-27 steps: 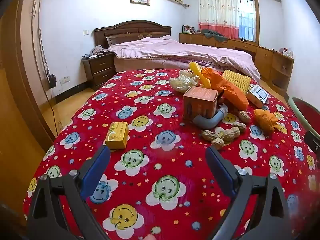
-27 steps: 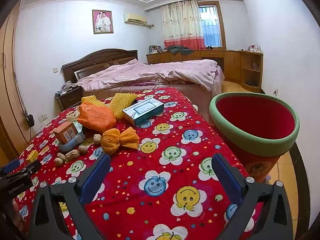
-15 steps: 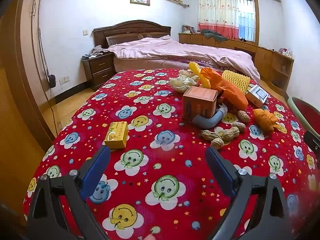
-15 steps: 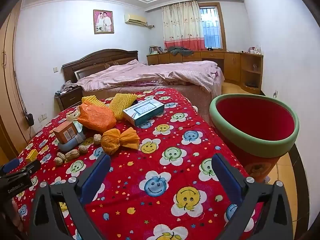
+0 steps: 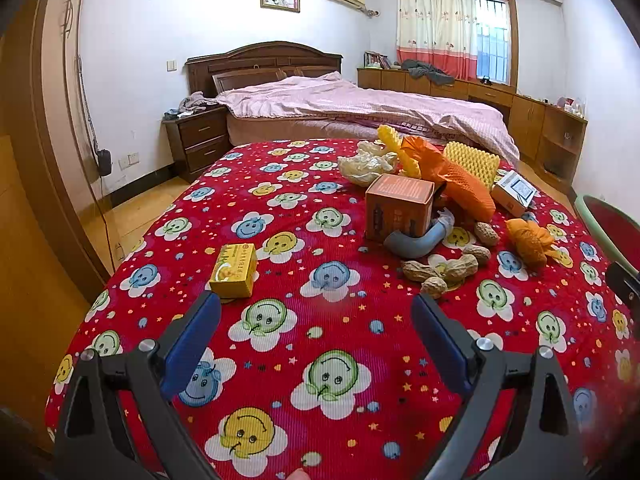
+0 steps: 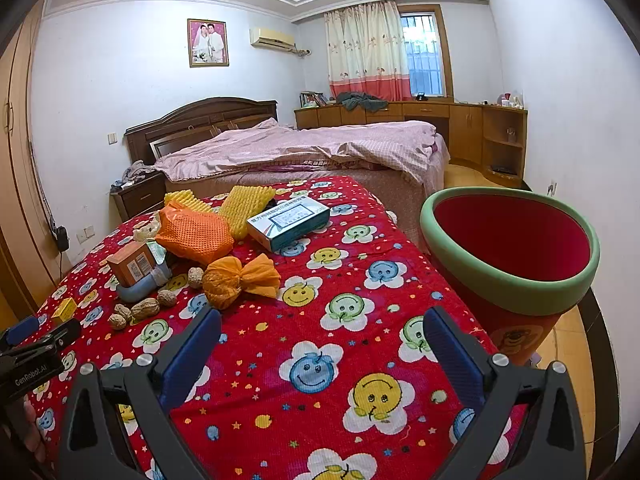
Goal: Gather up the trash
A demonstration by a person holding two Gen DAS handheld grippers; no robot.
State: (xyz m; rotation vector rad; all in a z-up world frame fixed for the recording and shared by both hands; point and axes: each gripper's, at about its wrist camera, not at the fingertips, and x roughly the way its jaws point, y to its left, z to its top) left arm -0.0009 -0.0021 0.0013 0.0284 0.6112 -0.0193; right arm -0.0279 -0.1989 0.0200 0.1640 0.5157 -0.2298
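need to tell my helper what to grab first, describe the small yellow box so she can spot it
On the red smiley tablecloth, look away from the trash pile, toward the side nearest the wooden door. The yellow box lies there alone, flat, just ahead of the left claw; it is the only item apart from the pile.

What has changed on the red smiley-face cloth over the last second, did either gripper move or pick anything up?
Nothing visibly changed. The left gripper and right gripper hover open and empty over the red smiley-face tablecloth, as before. The small yellow box, the peanuts, the orange mesh bundle and the red bin with a green rim lie where they were.
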